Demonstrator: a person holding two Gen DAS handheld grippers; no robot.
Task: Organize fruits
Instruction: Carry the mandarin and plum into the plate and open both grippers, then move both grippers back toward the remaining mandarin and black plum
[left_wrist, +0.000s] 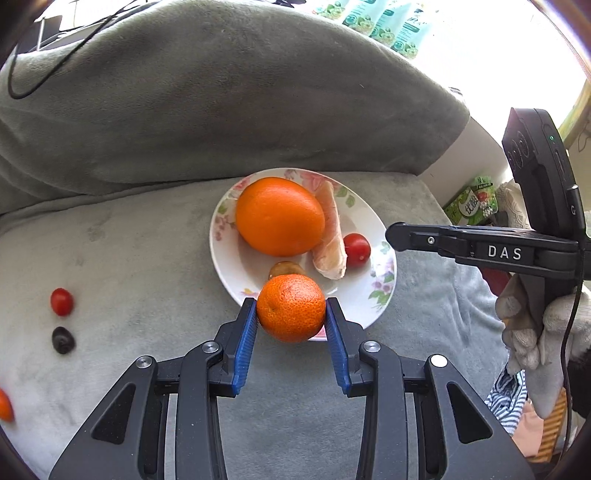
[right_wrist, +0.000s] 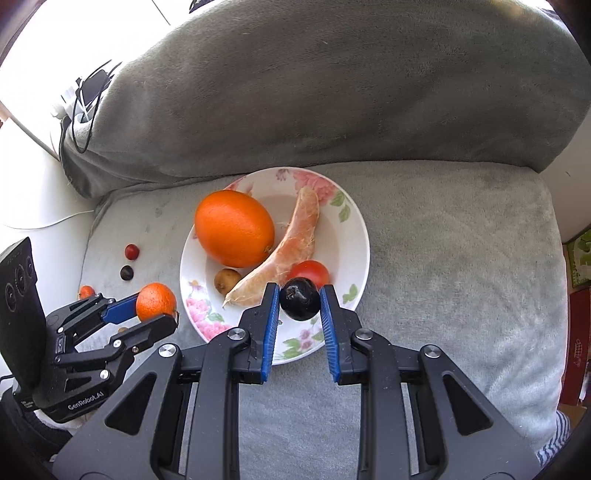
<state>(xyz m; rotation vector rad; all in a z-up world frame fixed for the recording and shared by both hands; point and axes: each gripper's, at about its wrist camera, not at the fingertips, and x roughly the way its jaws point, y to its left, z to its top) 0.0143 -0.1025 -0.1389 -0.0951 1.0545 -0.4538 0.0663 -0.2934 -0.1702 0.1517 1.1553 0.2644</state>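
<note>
**Both tools loaded at the plate**

The left tool (left_wrist: 291, 314) clenches a mandarin (left_wrist: 291, 308) at the near rim of the plate (left_wrist: 373, 295). The right tool (right_wrist: 299, 306) grips a dark fruit (right_wrist: 299, 299) over the plate's near edge. On the plate lie an orange (right_wrist: 234, 233), a peeled segment (right_wrist: 284, 251), a tomato (right_wrist: 310, 271) and a small brown fruit (right_wrist: 226, 280). Left, on the cushion (right_wrist: 443, 258), sit loose small fruits (left_wrist: 61, 301).

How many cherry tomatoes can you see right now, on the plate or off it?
2. One cherry tomato lies on the plate beside the peeled segment; the other sits on the grey blanket left of the plate. More may be hidden.
</note>
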